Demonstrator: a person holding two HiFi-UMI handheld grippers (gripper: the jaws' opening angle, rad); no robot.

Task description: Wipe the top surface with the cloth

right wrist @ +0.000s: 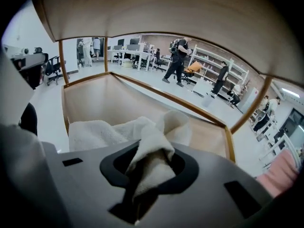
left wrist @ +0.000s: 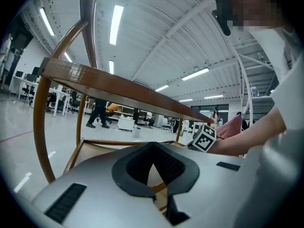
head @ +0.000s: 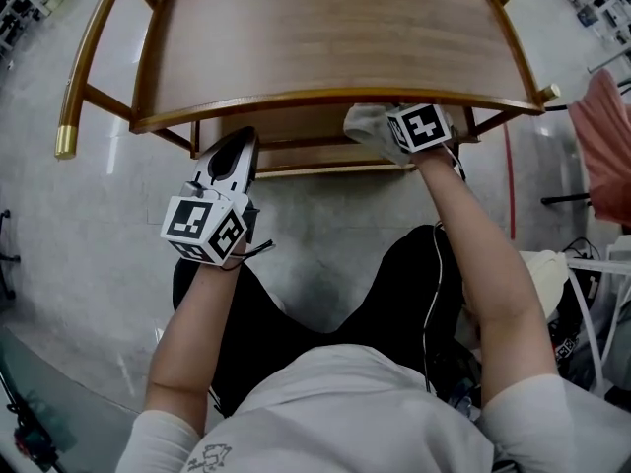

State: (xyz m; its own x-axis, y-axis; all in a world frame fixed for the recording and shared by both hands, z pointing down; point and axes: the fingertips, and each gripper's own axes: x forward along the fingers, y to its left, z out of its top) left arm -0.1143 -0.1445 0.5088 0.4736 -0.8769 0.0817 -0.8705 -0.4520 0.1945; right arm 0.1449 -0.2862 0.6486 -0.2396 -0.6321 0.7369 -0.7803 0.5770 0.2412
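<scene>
Head view: I see a wooden cart (head: 99,42) with a brass-coloured curved frame. Its top shelf (head: 325,37) fills the upper frame, smooth brown veneer with a raised, bowed rim. My right gripper (head: 392,131) sits just under that shelf's front edge, right of centre. A cream, nubbly terry cloth (head: 363,121) is bunched at its tip, over the lower shelf (head: 296,151) and not on the top. My left gripper (head: 244,138) is lower left, clear of the wood, tapering to a point. A pink fabric (head: 603,136) hangs at the right edge.

Left gripper view: the dark ribbed pads are pressed together with nothing between them. The top shelf's glossy edge (left wrist: 118,87) crosses above from upper left to mid right, and the right gripper's marker cube (left wrist: 205,137) shows right of centre.

Right gripper view: the jaws pinch a fold of the cloth (right wrist: 142,137), which rises from between the pads and spreads left onto the lower shelf's pale board (right wrist: 109,103). The underside of the top shelf (right wrist: 166,13) roofs the frame. Beyond are desks, racks and people walking (right wrist: 178,61).
</scene>
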